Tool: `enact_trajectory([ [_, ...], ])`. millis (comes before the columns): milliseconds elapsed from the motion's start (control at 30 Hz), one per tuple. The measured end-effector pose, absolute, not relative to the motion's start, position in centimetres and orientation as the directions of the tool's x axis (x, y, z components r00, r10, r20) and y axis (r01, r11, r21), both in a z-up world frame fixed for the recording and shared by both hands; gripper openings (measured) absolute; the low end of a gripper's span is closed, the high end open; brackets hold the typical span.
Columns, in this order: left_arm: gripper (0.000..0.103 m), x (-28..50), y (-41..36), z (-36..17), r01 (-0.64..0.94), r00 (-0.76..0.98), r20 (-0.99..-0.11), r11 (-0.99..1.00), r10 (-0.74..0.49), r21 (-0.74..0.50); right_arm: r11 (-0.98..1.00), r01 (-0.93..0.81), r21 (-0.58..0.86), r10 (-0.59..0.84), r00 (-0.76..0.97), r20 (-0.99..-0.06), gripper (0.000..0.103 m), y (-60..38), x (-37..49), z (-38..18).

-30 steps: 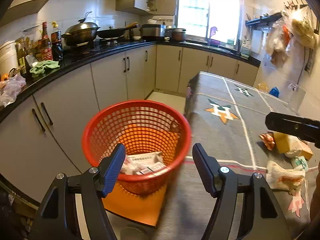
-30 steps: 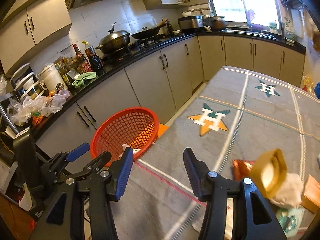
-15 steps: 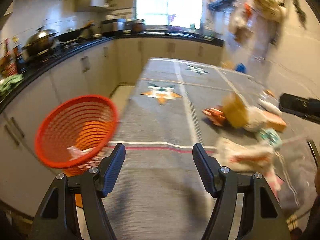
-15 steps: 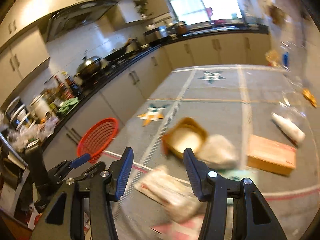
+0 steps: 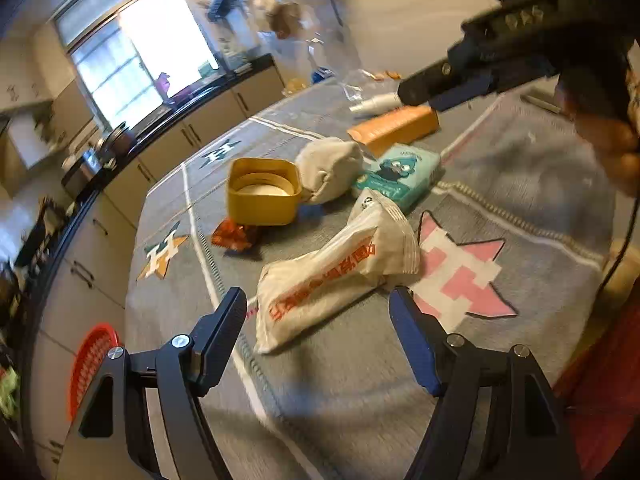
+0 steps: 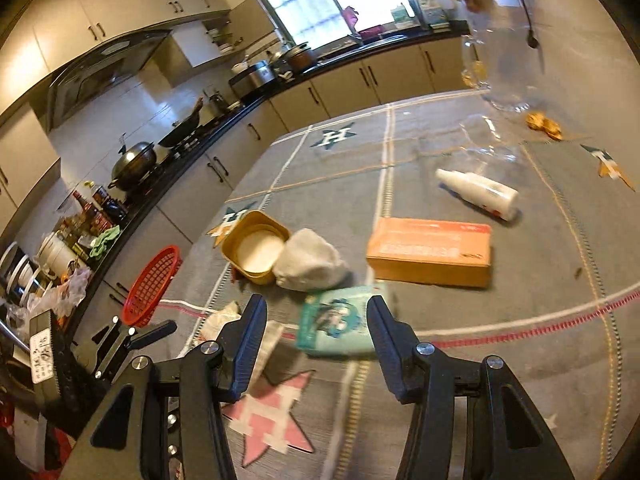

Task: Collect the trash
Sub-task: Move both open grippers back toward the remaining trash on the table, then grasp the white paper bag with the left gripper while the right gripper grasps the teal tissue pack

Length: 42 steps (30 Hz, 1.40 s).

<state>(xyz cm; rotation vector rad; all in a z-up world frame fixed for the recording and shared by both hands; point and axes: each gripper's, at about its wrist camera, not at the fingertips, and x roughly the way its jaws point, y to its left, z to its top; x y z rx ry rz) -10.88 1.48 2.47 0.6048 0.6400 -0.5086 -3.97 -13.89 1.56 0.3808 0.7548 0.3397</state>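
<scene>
My left gripper [image 5: 318,306] hangs low over the grey tablecloth [image 5: 520,208], its jaws opening. A white wrapper with red print [image 5: 336,272] lies just ahead of the tips, untouched. My right gripper [image 6: 316,314] is open, and a teal packet [image 6: 340,324] lies on the cloth between and just beyond its fingertips, unpressed. Behind it are a yellow tub [image 6: 256,250], a grey-white wad [image 6: 308,260], an orange box [image 6: 430,250] and a white bottle [image 6: 476,192]. The red basket [image 6: 152,286] stands off the table's left edge.
A small orange wrapper [image 5: 234,236] lies beside the yellow tub [image 5: 262,192]. Clear plastic [image 6: 488,140] sits at the far right of the table. Kitchen counters with pots run along the left and back. In the left wrist view the right gripper [image 5: 440,88] reaches in from the upper right.
Both views have swung away from the red basket onto the trash pile on the table. Both grippers have come close to it, and the left jaws stand a little wider.
</scene>
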Motion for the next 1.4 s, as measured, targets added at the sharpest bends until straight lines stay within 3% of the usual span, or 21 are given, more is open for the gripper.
enact_trajectory([
  [400,0.073,-5.9,-1.9,1.2,0.619,0.647,-0.733,0.706,-0.210,0.344,0.863,-0.109,0.493,0.428,0.675,-0.601,0.057,-17.0,-4.0,-0.1],
  [533,0.073,-4.4,-2.6,1.3,0.587,0.625,-0.752,0.762,-0.210,0.274,0.858,-0.096,0.505,0.432,0.668,-0.606,0.057,-17.4,-3.7,-0.6],
  [600,0.052,-4.0,-2.5,1.1,0.574,0.611,-0.760,0.786,-0.223,0.230,0.857,-0.086,0.508,0.430,0.662,-0.613,0.057,-17.6,-3.5,-0.9],
  [800,0.038,-4.6,-1.5,1.8,0.516,0.626,-0.741,0.841,-0.242,0.162,0.850,-0.074,0.522,0.442,0.639,-0.629,0.057,-17.6,-2.3,-2.0],
  [1000,0.032,-6.4,1.6,3.5,0.477,0.623,-0.711,0.879,-0.327,0.013,0.869,-0.081,0.488,0.432,0.605,-0.669,0.057,-15.7,-1.0,-3.1],
  [1167,0.032,-7.9,3.9,4.3,0.447,0.641,-0.689,0.894,-0.337,-0.022,0.863,-0.203,0.462,0.491,0.548,-0.677,0.059,-12.1,-1.6,-3.1],
  [1300,0.032,-8.1,5.6,4.5,0.408,0.654,-0.680,0.911,-0.332,-0.052,0.765,-0.402,0.503,0.642,0.414,-0.646,0.059,-8.7,-3.4,-2.2],
  [1400,0.032,-8.0,6.6,4.6,0.388,0.656,-0.676,0.918,-0.337,-0.082,0.781,-0.438,0.445,0.618,0.435,-0.655,0.059,-8.4,-3.6,-1.0],
])
